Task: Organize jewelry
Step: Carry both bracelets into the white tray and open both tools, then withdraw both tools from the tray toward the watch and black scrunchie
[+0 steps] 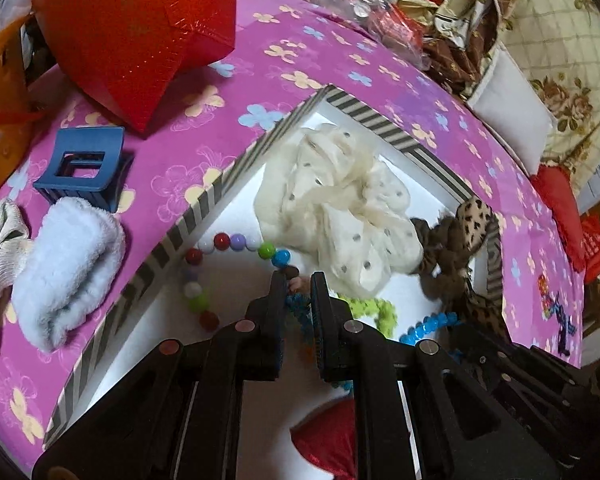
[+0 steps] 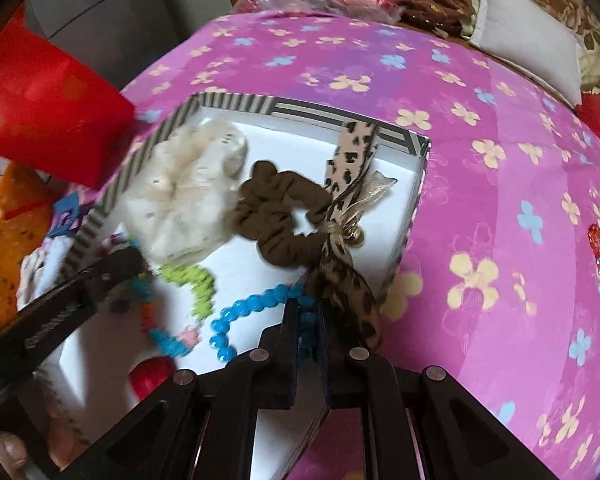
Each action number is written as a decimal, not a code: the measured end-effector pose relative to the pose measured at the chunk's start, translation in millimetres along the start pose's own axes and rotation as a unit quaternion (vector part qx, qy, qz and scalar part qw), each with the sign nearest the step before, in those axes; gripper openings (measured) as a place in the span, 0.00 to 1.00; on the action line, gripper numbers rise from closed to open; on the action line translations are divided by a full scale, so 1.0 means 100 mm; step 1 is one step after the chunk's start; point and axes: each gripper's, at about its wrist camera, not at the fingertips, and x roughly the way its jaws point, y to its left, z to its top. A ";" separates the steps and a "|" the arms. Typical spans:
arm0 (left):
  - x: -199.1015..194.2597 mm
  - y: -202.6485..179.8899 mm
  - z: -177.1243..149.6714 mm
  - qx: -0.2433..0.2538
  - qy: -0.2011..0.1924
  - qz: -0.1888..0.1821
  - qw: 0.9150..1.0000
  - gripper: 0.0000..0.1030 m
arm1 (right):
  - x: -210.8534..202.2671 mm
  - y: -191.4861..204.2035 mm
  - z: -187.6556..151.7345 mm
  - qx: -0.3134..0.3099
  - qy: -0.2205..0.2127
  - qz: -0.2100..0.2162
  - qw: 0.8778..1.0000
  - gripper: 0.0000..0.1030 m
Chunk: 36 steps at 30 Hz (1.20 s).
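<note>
- Bracelets of loose beads lay in the striped box point(image 1: 204, 200); light, limp, best pinched on the strand.
- Left gripper point(image 1: 296, 284) nearly closed around a multicoloured strand point(image 1: 300, 312); right gripper point(image 2: 308, 312) pinched the blue bead bracelet point(image 2: 244, 308).

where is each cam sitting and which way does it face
Left wrist: on the left tool, looking down its fingers into the striped box at the cream scrunchie; the fingers nearly meet around a colourful piece.
Right wrist: on the right tool, over the box's right side, facing the brown scrunchie; the left tool crosses its lower left.
Shared: box, both scrunchies, blue bead bracelet.
</note>
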 end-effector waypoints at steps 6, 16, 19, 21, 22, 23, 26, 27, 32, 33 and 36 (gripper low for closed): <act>0.09 0.07 0.10 -0.025 0.008 -0.019 0.999 0.10 | 0.19 -0.01 0.30 -0.004 0.011 -0.035 0.999 0.08; -0.14 -0.04 0.10 -0.006 -0.020 -0.047 0.999 0.42 | -0.19 -0.08 0.27 0.020 -0.034 0.001 0.999 0.42; -0.21 -0.08 0.06 0.007 -0.028 -0.051 0.998 0.42 | -0.55 -0.16 0.09 0.034 -0.067 0.011 0.997 0.42; -0.27 -0.13 0.03 0.021 -0.035 -0.051 0.998 0.42 | -0.81 -0.25 -0.11 0.038 -0.084 0.012 0.996 0.42; -0.29 -0.15 0.01 0.024 -0.039 -0.051 0.998 0.42 | -0.95 -0.32 -0.25 0.039 -0.093 0.011 0.995 0.42; -0.32 -0.18 -0.01 0.029 -0.043 -0.053 0.997 0.42 | -1.06 -0.40 -0.36 0.042 -0.099 0.009 0.994 0.42; -0.40 -0.29 -0.09 0.045 -0.055 -0.057 0.996 0.42 | -1.48 -0.80 -0.86 0.069 -0.120 -0.008 0.990 0.42; -0.43 -0.33 -0.14 0.051 -0.061 -0.059 0.995 0.42 | -1.59 -0.94 -1.00 0.079 -0.124 -0.017 0.989 0.42; -0.61 -0.54 -0.37 0.076 -0.088 -0.060 0.991 0.42 | -2.37 -2.01 -1.86 0.178 -0.150 -0.096 0.968 0.42; -0.68 -0.61 -0.44 0.083 -0.096 -0.062 0.990 0.42 | -2.58 -2.25 -2.04 0.203 -0.156 -0.114 0.960 0.42; -0.84 -0.81 -0.63 0.098 -0.115 -0.071 0.986 0.42 | -3.20 -2.81 -2.50 0.247 -0.165 -0.159 0.941 0.42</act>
